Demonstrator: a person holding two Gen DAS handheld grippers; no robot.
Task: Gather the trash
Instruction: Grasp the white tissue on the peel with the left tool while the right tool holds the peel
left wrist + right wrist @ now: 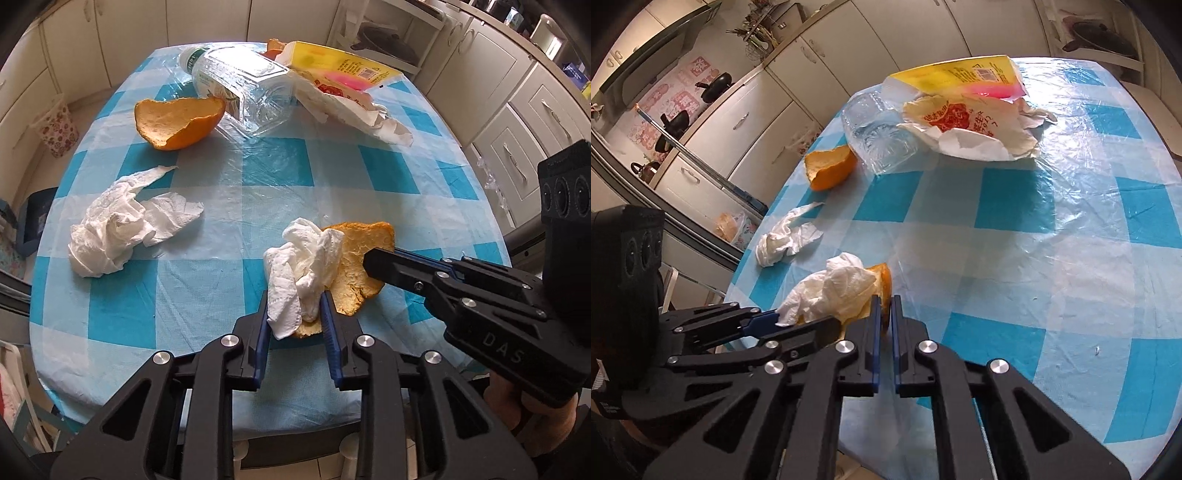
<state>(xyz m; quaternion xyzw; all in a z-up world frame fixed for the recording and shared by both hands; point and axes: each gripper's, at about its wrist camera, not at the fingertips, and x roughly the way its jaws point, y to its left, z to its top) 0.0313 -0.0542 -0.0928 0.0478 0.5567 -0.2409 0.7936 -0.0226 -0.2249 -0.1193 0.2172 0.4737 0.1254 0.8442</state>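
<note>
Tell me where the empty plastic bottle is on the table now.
The plastic bottle lies on its side at the far end of the table, between the orange peel half on its left and the crumpled paper wrapper on its right.

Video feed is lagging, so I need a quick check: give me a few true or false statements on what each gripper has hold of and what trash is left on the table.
1. The left gripper is closed on a crumpled tissue. True.
2. The right gripper pinches the near orange peel. True.
3. The clear bottle stands upright. False: it lies on its side.
4. Only one tissue is on the table. False: a second tissue lies loose, further left.
5. A second peel lies beside the bottle. True.
</note>
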